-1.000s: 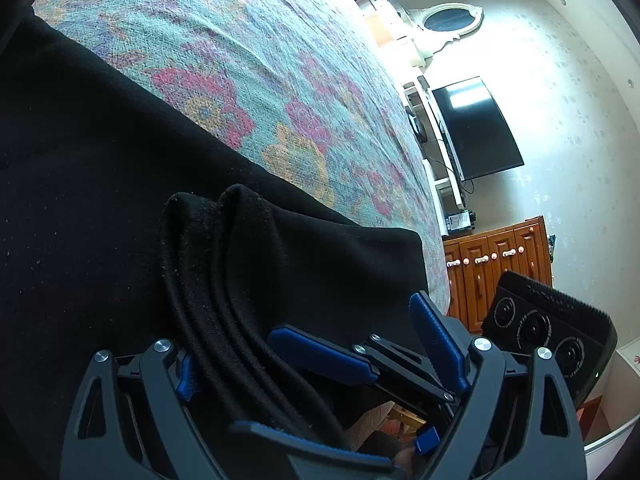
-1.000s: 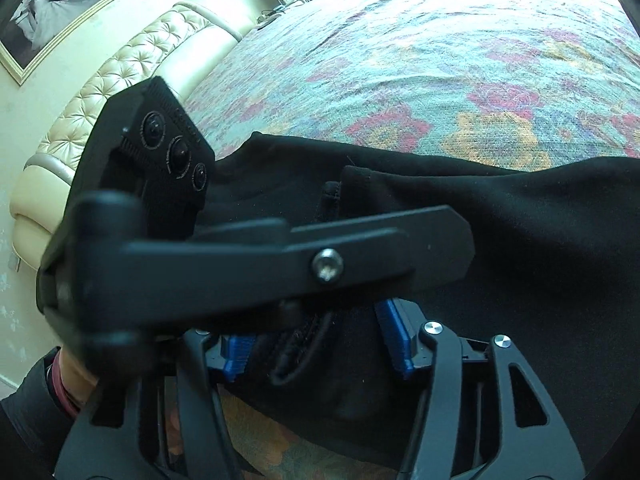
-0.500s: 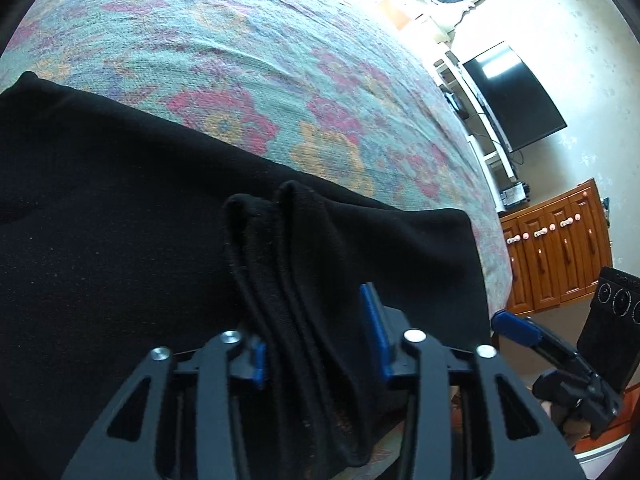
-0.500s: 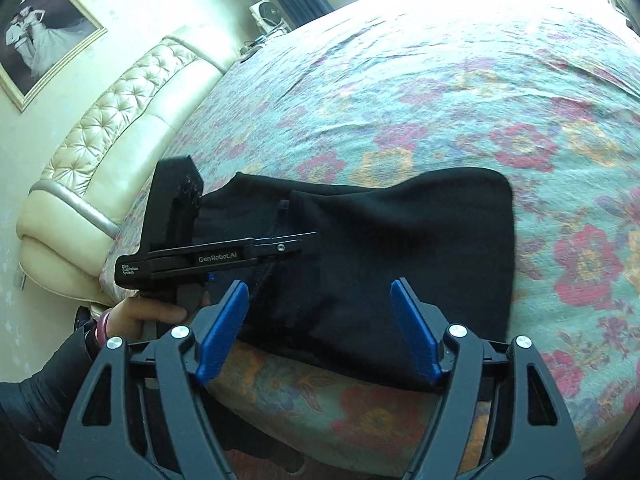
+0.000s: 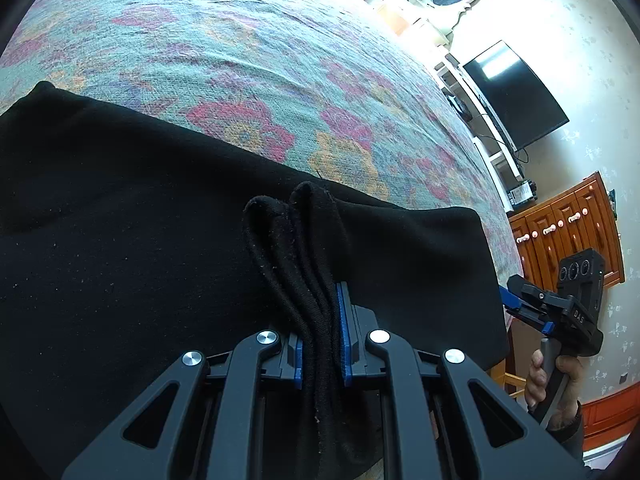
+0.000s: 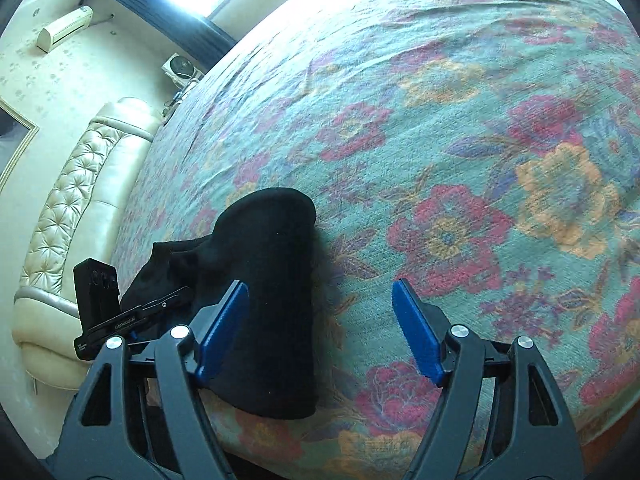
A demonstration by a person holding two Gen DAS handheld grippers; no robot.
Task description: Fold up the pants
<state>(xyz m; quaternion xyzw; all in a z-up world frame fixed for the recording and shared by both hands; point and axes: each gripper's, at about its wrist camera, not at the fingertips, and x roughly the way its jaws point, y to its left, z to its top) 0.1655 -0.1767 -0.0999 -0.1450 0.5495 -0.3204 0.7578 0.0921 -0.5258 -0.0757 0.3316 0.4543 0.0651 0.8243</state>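
Black pants [image 5: 140, 248] lie folded on a floral bedspread [image 5: 280, 80] near the bed's front edge. My left gripper [image 5: 320, 344] is shut on a bunched fold of the pants, with layers of fabric pinched between its blue pads. In the right wrist view the pants [image 6: 272, 280] sit at lower left on the bedspread [image 6: 460, 140]. My right gripper [image 6: 320, 328] is open and empty, off the pants to their right. The left gripper's body [image 6: 120, 312] shows at the pants' left end.
A wall television [image 5: 516, 96] and a wooden cabinet [image 5: 560, 232] stand beyond the bed's right side. My right gripper and the hand holding it [image 5: 560, 320] show off the bed edge. A tufted cream headboard [image 6: 72, 208] lies to the left.
My left gripper has closed on the bunched fold of the pants. My right gripper has opened, let go and pulled back to the right, away from the pants.
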